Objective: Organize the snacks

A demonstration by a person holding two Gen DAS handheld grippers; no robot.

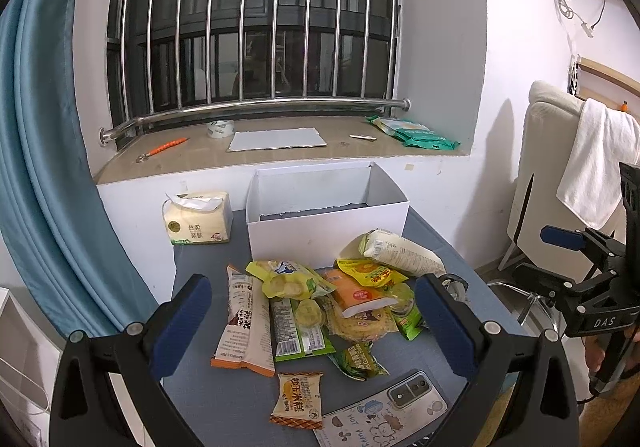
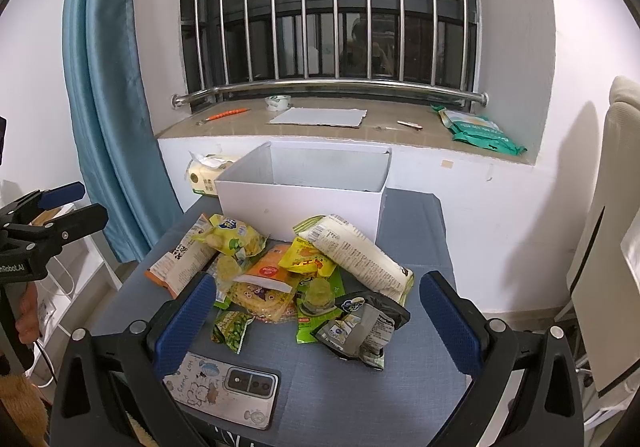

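— Where are the snacks (image 1: 320, 299)?
— Heaped mid-tabletop (image 2: 416, 223), in front of the white box (image 2: 300, 207) at the far edge.
— Grippers?
— I see my left gripper (image 1: 312, 323) and right gripper (image 2: 316, 323) both spread wide, holding nothing.

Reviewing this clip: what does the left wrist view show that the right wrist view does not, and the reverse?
Only the left wrist view shows the small orange-and-cream snack packet lying apart at the pile's near edge, and a white towel draped over a chair.

Only the right wrist view shows the crumpled black-and-grey snack bag on the pile's right side.

Both show the open white cardboard box, seemingly empty, the long white snack bag, the phone in a doodled case, and both grippers open, left and right.
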